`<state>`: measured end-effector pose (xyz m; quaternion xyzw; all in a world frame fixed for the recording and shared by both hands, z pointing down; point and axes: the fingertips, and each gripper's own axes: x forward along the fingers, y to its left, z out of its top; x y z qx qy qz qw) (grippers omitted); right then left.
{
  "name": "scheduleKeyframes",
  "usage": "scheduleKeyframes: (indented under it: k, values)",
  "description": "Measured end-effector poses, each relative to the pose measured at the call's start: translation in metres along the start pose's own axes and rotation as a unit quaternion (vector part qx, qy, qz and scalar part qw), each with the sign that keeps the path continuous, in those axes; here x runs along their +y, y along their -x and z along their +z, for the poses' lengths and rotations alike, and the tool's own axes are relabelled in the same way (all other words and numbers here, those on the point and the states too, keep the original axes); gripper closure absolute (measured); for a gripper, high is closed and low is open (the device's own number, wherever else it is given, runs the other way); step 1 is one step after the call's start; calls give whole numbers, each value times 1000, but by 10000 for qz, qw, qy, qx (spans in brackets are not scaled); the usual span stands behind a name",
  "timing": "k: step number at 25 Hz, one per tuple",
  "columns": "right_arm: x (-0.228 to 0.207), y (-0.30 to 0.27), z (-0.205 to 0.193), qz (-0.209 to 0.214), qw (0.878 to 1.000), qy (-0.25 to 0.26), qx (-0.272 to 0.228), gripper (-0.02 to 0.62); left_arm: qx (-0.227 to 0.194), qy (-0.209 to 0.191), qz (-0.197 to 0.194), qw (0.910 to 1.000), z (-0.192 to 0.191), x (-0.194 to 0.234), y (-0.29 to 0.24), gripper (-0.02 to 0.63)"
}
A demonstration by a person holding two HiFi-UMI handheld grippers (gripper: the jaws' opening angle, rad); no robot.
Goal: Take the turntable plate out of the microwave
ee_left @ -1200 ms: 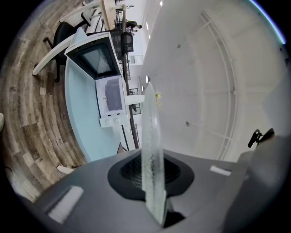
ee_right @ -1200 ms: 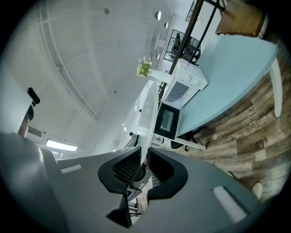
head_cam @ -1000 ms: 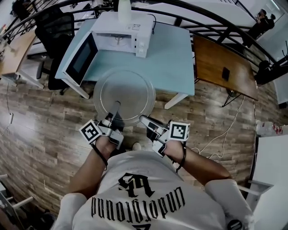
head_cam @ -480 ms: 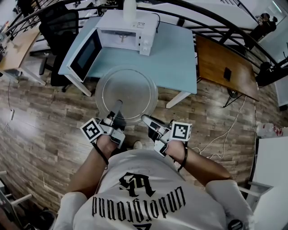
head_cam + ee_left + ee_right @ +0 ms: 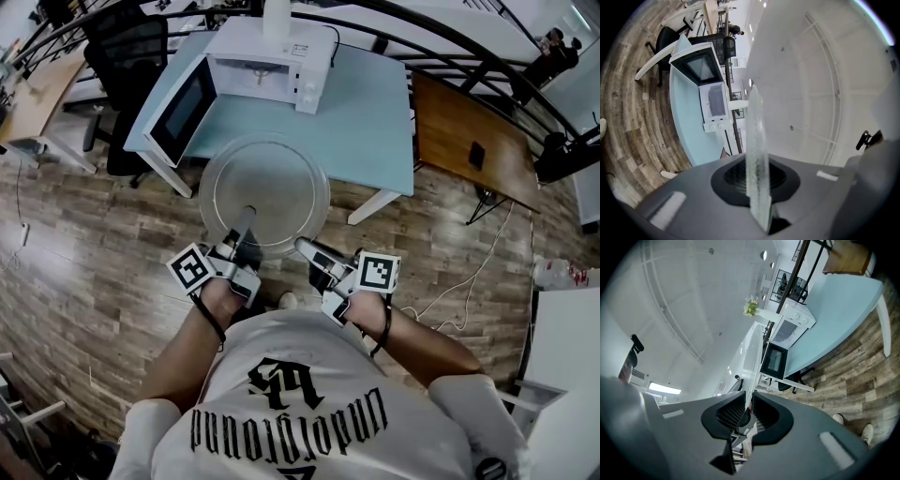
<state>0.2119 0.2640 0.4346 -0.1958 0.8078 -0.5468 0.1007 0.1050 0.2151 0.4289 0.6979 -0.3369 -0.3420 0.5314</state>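
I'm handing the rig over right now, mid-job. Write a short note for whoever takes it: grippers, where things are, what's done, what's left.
Left gripper: shut on the near rim of the glass turntable plate.
Right gripper: shut on the same rim, just to the right.
Plate: out of the microwave, held roughly level past the near edge of the blue table. Microwave door hangs open.
Done: plate removed.
Left: probably set it down; bare tabletop shows right of the microwave. Keep both grips until it rests.
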Motion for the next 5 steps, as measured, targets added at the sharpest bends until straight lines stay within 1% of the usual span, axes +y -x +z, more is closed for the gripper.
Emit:
scheduleKeyframes:
  k: [5]
  values:
    - [-6,-6,1,-68,10000,-34,31,549,-11,61,65,10000,5,7,-1,531]
